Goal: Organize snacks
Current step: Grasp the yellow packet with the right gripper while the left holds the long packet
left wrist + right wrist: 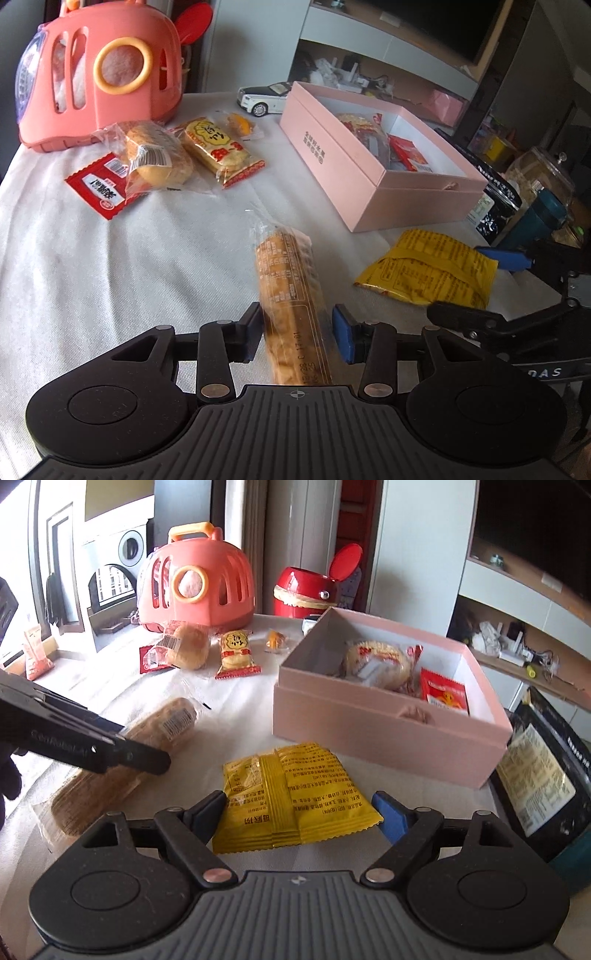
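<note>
My left gripper (295,328) is shut on a long clear pack of biscuits (288,280) and holds it just above the white cloth; the pack also shows in the right wrist view (155,731). My right gripper (299,805) is open, its fingers on either side of a yellow snack packet (291,797) that lies flat on the cloth; it also shows in the left wrist view (432,269). An open pink box (388,731) behind it holds a round rice cracker pack (376,661) and a red sachet (443,690).
Loose snacks lie at the back left: a bun (159,158), a red sachet (99,188), a yellow-red cracker pack (221,151). A pink toy carrier (96,77), a toy car (262,98) and a red bin (310,590) stand behind. A dark bag (543,775) is at right.
</note>
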A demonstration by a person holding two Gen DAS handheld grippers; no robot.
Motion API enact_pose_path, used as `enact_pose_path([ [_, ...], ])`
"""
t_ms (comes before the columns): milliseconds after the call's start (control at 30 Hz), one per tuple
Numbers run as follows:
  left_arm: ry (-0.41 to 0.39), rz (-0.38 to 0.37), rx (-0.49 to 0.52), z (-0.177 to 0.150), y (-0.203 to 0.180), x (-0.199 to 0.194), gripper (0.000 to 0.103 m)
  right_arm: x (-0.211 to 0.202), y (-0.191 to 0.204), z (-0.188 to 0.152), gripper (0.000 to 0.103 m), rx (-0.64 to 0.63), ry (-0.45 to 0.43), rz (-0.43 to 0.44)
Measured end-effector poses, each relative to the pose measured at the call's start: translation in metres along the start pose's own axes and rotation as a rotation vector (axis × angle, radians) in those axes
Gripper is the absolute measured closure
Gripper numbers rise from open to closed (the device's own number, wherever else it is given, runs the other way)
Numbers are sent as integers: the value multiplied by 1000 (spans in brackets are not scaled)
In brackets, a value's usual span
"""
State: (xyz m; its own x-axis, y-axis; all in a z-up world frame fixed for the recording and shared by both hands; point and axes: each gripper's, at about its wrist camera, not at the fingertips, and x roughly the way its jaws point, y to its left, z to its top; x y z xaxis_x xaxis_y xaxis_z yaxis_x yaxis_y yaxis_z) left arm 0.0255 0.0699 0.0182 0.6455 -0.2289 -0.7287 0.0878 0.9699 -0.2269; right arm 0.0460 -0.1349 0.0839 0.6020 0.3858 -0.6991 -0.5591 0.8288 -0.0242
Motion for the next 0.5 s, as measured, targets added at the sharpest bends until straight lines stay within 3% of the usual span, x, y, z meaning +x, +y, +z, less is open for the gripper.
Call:
enact_pose_path([
  [167, -1, 28, 38, 0, -7, 3, 57, 4, -16, -9, 18, 75, 115, 101],
  [300, -1, 56, 80, -1, -13, 4, 56, -3, -20, -20, 18, 80, 148, 101],
  [400, -1, 68, 95, -2, -16, 5, 56, -16, -16, -22, 18, 43, 133, 119],
  [500, 0, 66, 90, -3, -16, 5, 57, -35, -12, -18, 18, 17, 64, 132],
])
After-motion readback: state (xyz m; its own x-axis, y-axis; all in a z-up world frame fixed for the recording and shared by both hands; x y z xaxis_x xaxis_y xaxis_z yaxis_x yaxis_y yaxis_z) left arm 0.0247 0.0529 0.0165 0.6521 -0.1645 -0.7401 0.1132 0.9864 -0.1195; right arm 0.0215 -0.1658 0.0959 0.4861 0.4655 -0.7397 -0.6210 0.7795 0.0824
